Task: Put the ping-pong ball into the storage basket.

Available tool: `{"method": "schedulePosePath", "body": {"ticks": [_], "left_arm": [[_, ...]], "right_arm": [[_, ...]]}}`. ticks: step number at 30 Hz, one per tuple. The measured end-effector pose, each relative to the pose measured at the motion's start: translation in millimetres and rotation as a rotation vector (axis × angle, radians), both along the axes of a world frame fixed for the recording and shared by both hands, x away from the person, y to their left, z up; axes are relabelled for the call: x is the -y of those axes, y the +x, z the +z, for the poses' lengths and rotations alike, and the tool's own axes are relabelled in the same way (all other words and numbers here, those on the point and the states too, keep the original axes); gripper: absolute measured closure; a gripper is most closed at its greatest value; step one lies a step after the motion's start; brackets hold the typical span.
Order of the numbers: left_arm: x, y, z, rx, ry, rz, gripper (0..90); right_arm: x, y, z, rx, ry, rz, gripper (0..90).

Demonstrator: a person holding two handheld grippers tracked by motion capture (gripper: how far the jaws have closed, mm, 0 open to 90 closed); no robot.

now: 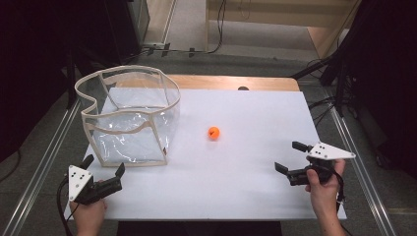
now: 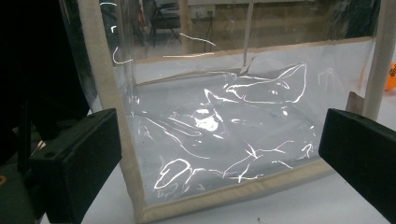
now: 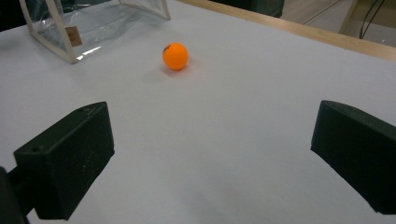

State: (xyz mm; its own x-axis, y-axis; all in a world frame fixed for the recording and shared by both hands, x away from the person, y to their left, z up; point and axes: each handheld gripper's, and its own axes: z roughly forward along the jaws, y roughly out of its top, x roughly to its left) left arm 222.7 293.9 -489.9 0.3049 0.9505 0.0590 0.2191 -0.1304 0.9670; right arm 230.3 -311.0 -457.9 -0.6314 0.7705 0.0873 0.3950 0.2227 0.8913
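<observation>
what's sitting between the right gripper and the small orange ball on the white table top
Nothing visible. The right gripper has its jaws wide open and aimed at the small orange ball, with bare white table top between them. The clear plastic bag with cream trim stands off to the ball's left, apart from it.

Grey floor (image 1: pixel 39 147) and black cables (image 1: pixel 219 29) surround the table.
</observation>
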Motion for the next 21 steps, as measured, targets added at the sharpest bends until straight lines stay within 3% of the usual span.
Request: {"method": "schedulePosePath", "body": {"ticks": [21], "left_arm": [[2.9, -0.2, -0.6, 0.001, 0.018, 0.005, 0.0]], "right_arm": [[-36.5, 41.9, 27.8, -0.043, -0.03, 0.081, 0.0]]}}
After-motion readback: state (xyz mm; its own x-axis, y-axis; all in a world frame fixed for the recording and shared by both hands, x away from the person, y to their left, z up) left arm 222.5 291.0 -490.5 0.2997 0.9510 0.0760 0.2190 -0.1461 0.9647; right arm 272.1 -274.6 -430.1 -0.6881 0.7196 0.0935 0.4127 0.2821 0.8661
